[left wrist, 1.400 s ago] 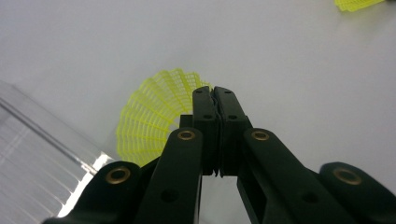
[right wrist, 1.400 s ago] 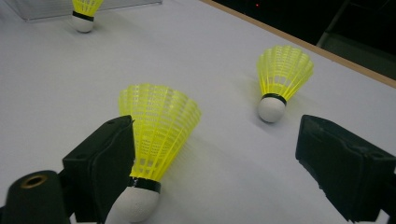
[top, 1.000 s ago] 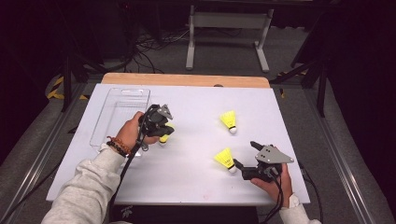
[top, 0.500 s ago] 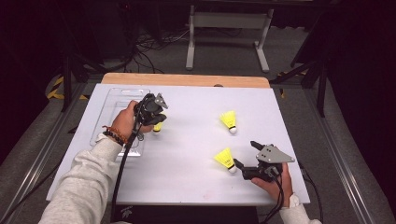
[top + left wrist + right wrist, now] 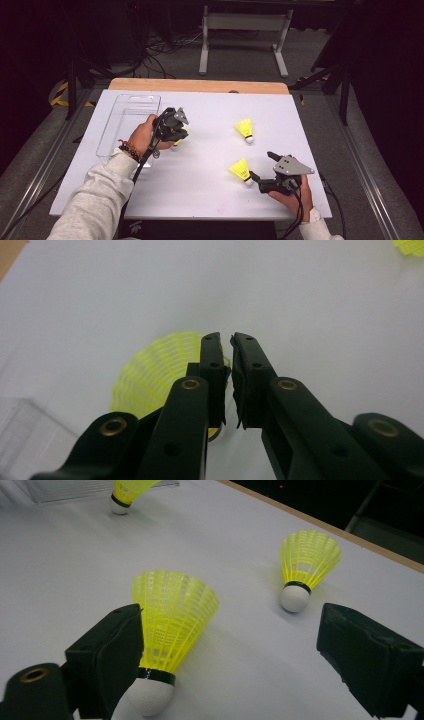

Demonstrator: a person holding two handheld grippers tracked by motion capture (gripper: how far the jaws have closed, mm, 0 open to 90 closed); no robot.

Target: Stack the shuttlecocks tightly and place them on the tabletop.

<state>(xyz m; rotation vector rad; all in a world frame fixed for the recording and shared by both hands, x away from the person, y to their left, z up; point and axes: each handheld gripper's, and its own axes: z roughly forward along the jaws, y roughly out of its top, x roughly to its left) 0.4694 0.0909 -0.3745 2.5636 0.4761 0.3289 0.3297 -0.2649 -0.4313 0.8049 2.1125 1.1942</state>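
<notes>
A person seated at a white surface (image 5: 210,165) works two hand-held grippers among three yellow shuttlecocks. The left gripper (image 5: 227,352) hangs over a shuttlecock (image 5: 150,375) lying just right of a clear plastic tray (image 5: 127,117); its jaws have just been opening and now stand a narrow slit apart, with nothing between them, the yellow skirt lying behind and beside the left jaw. At the near right edge, the right gripper (image 5: 225,645) rests low on the surface with its jaws spread wide; a second shuttlecock (image 5: 167,630) lies by its left jaw, white cork toward the camera, and whether the pad touches the skirt cannot be told. A third shuttlecock (image 5: 305,567) lies farther off, cork down, between the jaws' line of sight and the wooden back edge (image 5: 200,85).
</notes>
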